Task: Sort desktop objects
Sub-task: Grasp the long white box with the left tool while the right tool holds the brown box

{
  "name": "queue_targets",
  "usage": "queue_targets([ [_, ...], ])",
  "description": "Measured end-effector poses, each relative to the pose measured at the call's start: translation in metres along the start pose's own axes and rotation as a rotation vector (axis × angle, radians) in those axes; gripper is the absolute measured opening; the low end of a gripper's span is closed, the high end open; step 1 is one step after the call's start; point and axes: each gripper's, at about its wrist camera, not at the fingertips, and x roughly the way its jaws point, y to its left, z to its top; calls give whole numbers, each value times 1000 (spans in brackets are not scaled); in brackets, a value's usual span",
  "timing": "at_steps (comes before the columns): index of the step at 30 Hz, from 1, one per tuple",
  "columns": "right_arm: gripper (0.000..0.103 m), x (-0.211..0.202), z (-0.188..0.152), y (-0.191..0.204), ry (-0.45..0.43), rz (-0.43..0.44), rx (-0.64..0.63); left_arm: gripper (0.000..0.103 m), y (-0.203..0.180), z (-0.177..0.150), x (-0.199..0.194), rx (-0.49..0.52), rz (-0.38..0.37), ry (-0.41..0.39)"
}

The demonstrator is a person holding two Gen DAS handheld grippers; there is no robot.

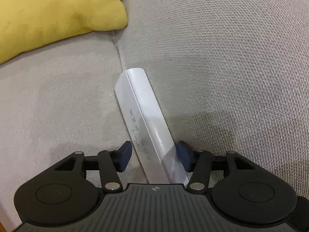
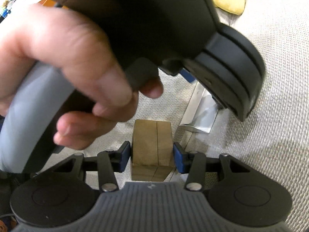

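- Grey woven fabric of a sofa (image 1: 222, 58) fills both views; a seam runs down it, and everything below is placed from that seam.
- A yellow cushion (image 1: 58, 9) lies on the sofa at the far end of the seam, on its left side in the left wrist view.
- A long white box (image 1: 143, 119), folded at an edge and printed with faint marks, lies along the near end of the seam, tilted slightly left at its far end.
- The left gripper (image 1: 154, 157) has its jaws set around the near part of the white box: the right blue pad touches the box, the left pad stands just apart from it, so the jaws are apart, not clamped.
- The right gripper (image 2: 152, 157) has its jaws clamped on a brown wooden block (image 2: 151, 145) with a line down its middle, held just left of the seam.
- In the right wrist view a bare hand (image 2: 67, 63) grips the left gripper's handle above the block.
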Motion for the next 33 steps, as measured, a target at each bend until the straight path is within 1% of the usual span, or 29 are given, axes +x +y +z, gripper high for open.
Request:
queue_targets([
  [1, 49, 0, 0, 0, -1, -1, -3, 61, 1, -1, -2, 5, 3, -2],
  [6, 49, 2, 3, 1, -3, -6, -8, 46, 1, -6, -15, 45, 27, -19],
  [8, 49, 2, 4, 2, -3, -11, -13, 44, 7, -6, -19, 41, 28, -13],
  [12, 49, 3, 7, 2, 0, -17, -14, 41, 23, -4, -23, 0, 5, -3],
  [13, 49, 4, 8, 2, 0, -16, -15, 39, 25, -3, -23, 0, 20, -4],
  [14, 49, 4, 9, 1, -1, -15, -12, 34, 28, -3, -22, 2, 44, -6],
  [15, 49, 4, 8, 2, -2, -15, -14, 34, 30, -4, -21, 8, 62, -6],
  [16, 49, 5, 7, -6, -2, -15, -24, 35, 36, -5, -17, -1, 59, 4],
  [17, 49, -1, -7, 0, -3, -18, -36, 35, 41, -5, -16, -23, 19, 9],
  [18, 49, 0, -7, 0, -2, -19, -41, 34, 39, 1, -14, -37, -16, 16],
  [19, 49, 0, -7, 0, -2, -19, -41, 34, 41, 2, -14, -44, -37, 13],
  [20, 49, 1, -6, 7, -1, -17, -39, 35, 40, -2, -18, -45, -59, -2],
  [21, 49, 1, -6, 7, -1, -17, -39, 35, 39, -5, -20, -48, -66, -14],
  [22, 49, 2, 2, 3, 0, -18, -41, 35, 41, -1, -19, -58, -70, -25],
  [23, 49, 4, 3, 5, 1, -19, -42, 35, 42, 0, -21, -66, -75, -35],
  [25, 49, 10, 7, 15, 1, -19, -44, 37, 44, 1, -21, -67, -46, -26],
  [27, 49, 10, 7, 15, 1, -19, -45, 50, 42, 6, -13, -97, -20, -6],
  [28, 49, 10, 7, 15, 2, -19, -46, 50, 45, 5, -11, -113, -18, -1],
  [29, 49, 10, 7, 15, 2, -19, -46, 52, 48, 5, -8, -127, -17, 7],
  [30, 49, 10, 7, 15, 2, -19, -47, 56, 51, 3, -4, -139, -20, 16],
  [31, 49, 9, 0, 16, 2, -19, -49, 58, 53, 2, 3, -152, -36, 20],
  [32, 49, 9, 0, 17, 3, -20, -51, 62, 57, 0, 7, -168, -55, 18],
  [33, 49, 9, 0, 16, 3, -20, -52, 64, 58, 0, 12, -177, -64, 14],
])
